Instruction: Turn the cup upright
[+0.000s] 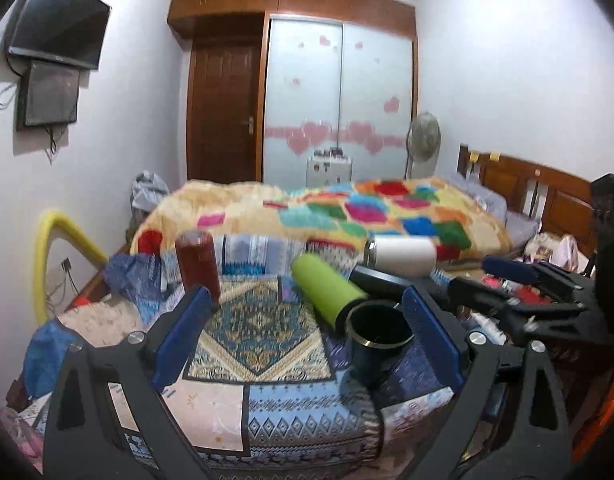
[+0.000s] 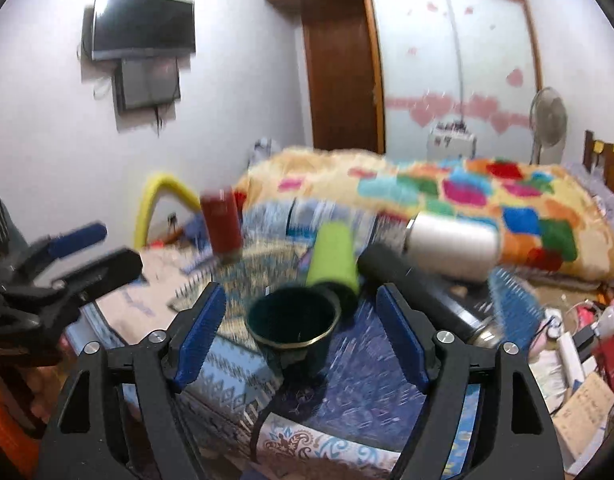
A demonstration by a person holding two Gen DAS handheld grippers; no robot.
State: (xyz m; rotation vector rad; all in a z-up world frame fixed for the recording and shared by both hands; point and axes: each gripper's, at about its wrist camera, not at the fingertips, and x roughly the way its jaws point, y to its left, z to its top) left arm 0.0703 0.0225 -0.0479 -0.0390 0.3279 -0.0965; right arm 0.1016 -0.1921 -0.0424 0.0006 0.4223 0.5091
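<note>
A dark green cup [image 1: 378,334] with a gold rim stands upright on the patterned cloth, mouth up; it also shows in the right wrist view [image 2: 294,325]. My left gripper [image 1: 307,320] is open, its right blue pad just beside the cup. My right gripper [image 2: 301,322] is open, and the cup stands between its blue pads without touching them. The right gripper also appears at the right of the left wrist view [image 1: 519,280]. The left gripper shows at the left edge of the right wrist view [image 2: 75,252].
A lime green bottle [image 1: 327,288] lies on its side just behind the cup. A black bottle [image 2: 419,288] and a white bottle [image 1: 403,257] lie behind it. A red bottle [image 1: 198,266] stands at the left. A colourful blanket [image 1: 347,212] covers the bed behind.
</note>
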